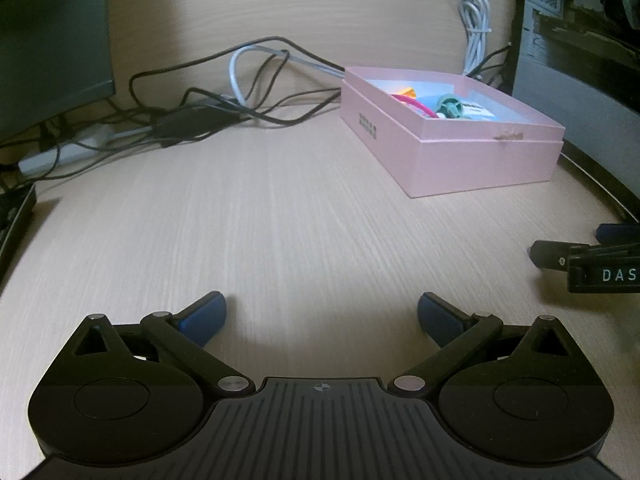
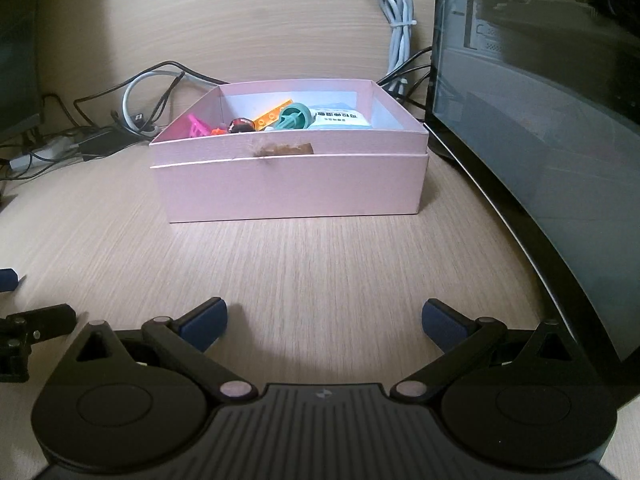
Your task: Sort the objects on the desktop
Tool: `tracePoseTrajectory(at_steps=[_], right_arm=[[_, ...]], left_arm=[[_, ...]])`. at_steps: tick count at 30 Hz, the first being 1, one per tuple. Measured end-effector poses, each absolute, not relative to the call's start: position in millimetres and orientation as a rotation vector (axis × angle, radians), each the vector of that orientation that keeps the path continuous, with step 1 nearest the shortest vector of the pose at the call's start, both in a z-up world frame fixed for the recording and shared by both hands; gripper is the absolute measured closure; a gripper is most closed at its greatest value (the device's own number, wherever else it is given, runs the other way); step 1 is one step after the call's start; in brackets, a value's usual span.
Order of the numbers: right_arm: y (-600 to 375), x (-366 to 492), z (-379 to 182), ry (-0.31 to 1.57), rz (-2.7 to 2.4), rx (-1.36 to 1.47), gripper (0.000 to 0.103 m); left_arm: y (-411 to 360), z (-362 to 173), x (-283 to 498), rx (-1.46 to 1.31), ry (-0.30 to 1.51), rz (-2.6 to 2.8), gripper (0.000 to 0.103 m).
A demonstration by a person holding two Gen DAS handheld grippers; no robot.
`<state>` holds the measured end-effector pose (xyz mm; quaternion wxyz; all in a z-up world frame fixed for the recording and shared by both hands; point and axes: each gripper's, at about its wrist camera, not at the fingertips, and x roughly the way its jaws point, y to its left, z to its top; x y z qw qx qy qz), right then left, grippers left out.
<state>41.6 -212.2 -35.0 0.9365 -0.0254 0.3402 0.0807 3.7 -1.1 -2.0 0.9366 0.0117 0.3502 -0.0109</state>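
Note:
A pink box (image 2: 288,184) stands on the wooden desk straight ahead in the right wrist view, and at the upper right in the left wrist view (image 1: 480,160). It holds several small things: a teal round toy (image 2: 295,117), an orange brick (image 2: 273,114), a pink piece (image 2: 196,126), a dark red-black piece (image 2: 241,125) and a blue-white packet (image 2: 340,119). My left gripper (image 1: 322,320) is open and empty over bare desk. My right gripper (image 2: 324,324) is open and empty, short of the box. The right gripper also shows at the left wrist view's right edge (image 1: 592,262).
A tangle of black and white cables (image 1: 208,104) and a power strip (image 1: 60,154) lie at the back left. A bundled white cable (image 2: 400,32) hangs behind the box. A dark computer case (image 2: 540,120) stands on the right. A monitor (image 1: 48,40) stands at the left.

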Motion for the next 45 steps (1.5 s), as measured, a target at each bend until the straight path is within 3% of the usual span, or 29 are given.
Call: tracePoseTrajectory(at_steps=[45], right_arm=[[-211.4, 39.5, -32.6, 0.696, 0.164, -0.051, 0.0]], left_arm=[[-1.5, -2.3, 1.5, 0.013, 0.712, 0.027, 0.0]])
